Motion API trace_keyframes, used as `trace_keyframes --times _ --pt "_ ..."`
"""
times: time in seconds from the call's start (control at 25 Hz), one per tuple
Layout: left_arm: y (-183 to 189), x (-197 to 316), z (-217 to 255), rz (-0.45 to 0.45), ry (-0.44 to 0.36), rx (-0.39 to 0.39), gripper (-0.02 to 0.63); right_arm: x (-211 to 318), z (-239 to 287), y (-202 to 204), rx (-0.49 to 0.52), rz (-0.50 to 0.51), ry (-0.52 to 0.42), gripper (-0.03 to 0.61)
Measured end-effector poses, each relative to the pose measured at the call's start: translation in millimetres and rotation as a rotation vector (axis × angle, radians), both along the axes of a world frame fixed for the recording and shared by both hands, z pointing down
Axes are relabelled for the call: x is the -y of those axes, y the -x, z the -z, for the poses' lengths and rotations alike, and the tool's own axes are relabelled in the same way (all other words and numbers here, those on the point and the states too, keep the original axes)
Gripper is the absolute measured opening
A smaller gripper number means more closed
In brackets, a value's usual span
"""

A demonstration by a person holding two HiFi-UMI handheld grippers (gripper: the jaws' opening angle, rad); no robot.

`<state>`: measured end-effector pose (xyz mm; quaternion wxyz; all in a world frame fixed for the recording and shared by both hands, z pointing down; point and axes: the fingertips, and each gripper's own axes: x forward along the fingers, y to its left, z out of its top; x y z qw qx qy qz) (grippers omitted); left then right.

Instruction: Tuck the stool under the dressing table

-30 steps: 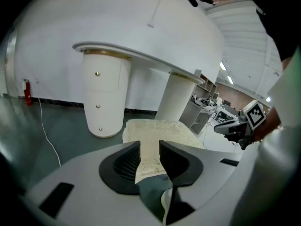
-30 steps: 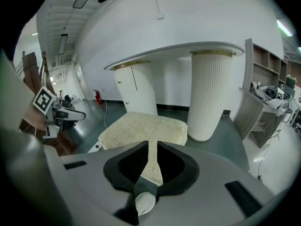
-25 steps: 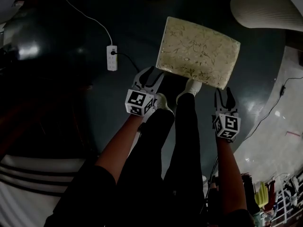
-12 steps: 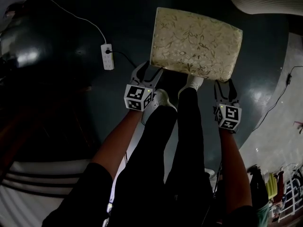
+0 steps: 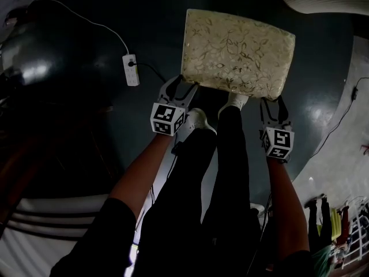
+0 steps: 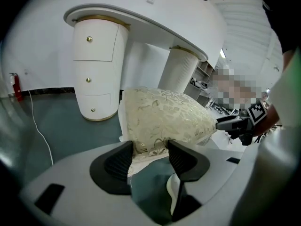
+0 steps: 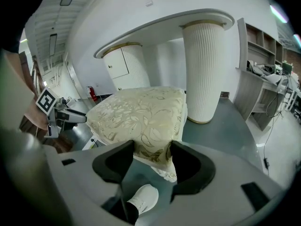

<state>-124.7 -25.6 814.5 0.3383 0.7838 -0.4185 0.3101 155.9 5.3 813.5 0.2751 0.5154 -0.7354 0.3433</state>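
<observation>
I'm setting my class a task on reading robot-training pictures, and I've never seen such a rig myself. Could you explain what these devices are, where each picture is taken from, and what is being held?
There is no robot here. A person holds a two-jaw tool in each hand. The head view comes from a camera on the person's head, looking steeply down. It shows the left gripper and the right gripper at the near edge of a cream padded stool. The stool stands on a dark floor, with a power strip nearby. The other two pictures come from cameras riding on each gripper, looking along its jaws. Beyond the stool they show the white dressing table. Both grippers' jaws have just been opening and now stand wide, each with a near corner of the stool's cushion between them. The stool is not yet under the table.
</observation>
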Motion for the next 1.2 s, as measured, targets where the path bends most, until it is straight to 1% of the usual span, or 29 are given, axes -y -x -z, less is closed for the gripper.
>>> trace_keyframes --times 0.28,0.44,0.68,0.92,1.12,1.2 --pt "-0.9 0.3 -1.9 0.015 0.021 0.015 0.241 1.8 -0.9 0.0 -0.026 -0.001 0.01 0.247" --pt "-0.1 2.5 -1.2 0.025 0.021 0.03 0.241 1.5 -0.5 0.5 -0.021 0.008 0.011 0.247" --pt "-1.9 0.7 -3.4 0.01 0.031 0.05 0.241 2.0 -2.3 -1.7 -0.03 0.003 0.024 0.247" --pt "-2.4 -1.4 -5.1 0.039 0.04 0.088 0.241 0.7 -0.9 -1.8 -0.016 0.032 0.057 0.247" --pt "-3.1 6.6 -9.2 0.01 0.033 0.084 0.241 6.7 -3.8 -2.3 -0.03 -0.008 0.042 0.247" --pt "-3.6 0.0 -9.4 0.004 0.03 0.08 0.241 0.1 -4.7 -2.1 -0.035 -0.011 0.048 0.247"
